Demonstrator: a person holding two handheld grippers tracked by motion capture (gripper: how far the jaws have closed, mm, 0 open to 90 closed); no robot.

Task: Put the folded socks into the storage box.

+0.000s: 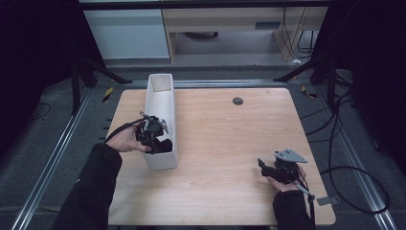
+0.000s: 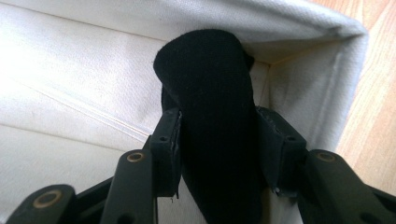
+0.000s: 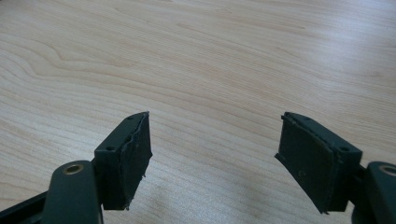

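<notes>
The left gripper [image 2: 217, 135] has carried the soft black fabric roll [image 2: 210, 116] into the near end of the long white fabric bin [image 1: 168, 158]. Its jaws seem barely released around it, so delivery looks nearly finished; withdrawal remains. The right gripper [image 3: 215, 158] gapes empty above the pale wooden table [image 1: 230, 143].

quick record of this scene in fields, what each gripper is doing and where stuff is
work in hand: putting a black cloth item into the white bin
left gripper: inside the bin's near end, item between its fingers, whether they press on it cannot be told
right gripper: open, nothing between its fingers, held over bare table
bin: long, narrow, on the table's left part
table: light wood, small dark disc near the far edge
</notes>
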